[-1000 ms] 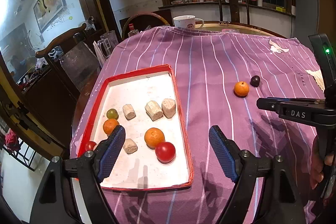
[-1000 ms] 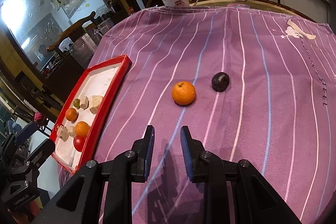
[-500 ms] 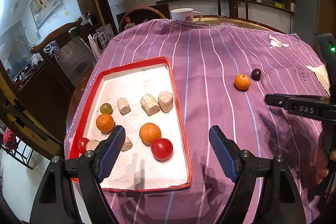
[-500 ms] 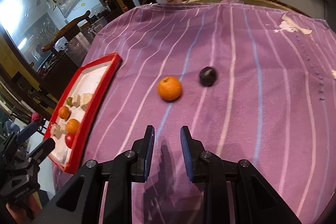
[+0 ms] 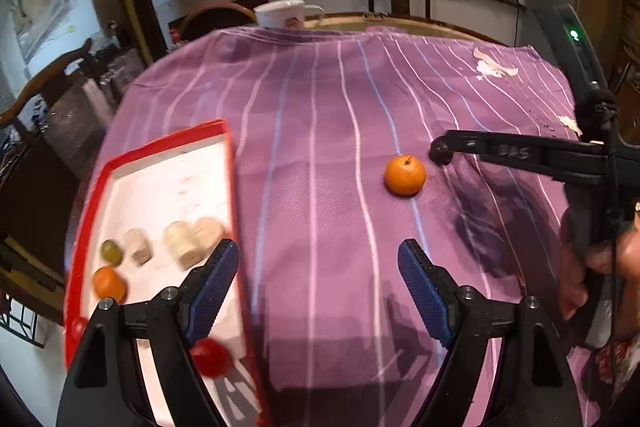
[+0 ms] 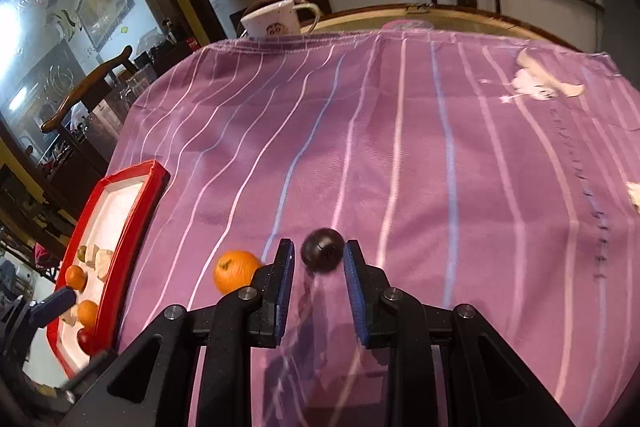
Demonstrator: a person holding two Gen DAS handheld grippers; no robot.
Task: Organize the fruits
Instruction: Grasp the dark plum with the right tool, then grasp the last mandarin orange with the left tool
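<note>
A dark plum (image 6: pixel 322 255) lies on the purple striped cloth between the tips of my right gripper (image 6: pixel 318 259), which is open around it with small gaps on both sides. In the left wrist view the plum (image 5: pixel 440 151) sits at the right gripper's tip. A loose orange (image 6: pixel 235 271) (image 5: pixel 405 175) lies just left of the plum. The red-rimmed white tray (image 5: pixel 172 147) (image 6: pixel 132 223) holds oranges, a green fruit, red fruits and pale chunks. My left gripper (image 5: pixel 318 279) is wide open and empty, above the cloth by the tray's right rim.
A white mug (image 6: pixel 276 21) (image 5: pixel 286 14) stands at the table's far edge. Wooden chairs (image 6: pixel 92 87) stand left of the table. A white print (image 6: pixel 540 85) marks the cloth at the far right. A person's hand (image 5: pixel 600 255) holds the right gripper.
My right gripper moved forward and now brackets the plum, its jaws a little wider. My left gripper swung right, away from the tray's middle, towards the loose orange.
</note>
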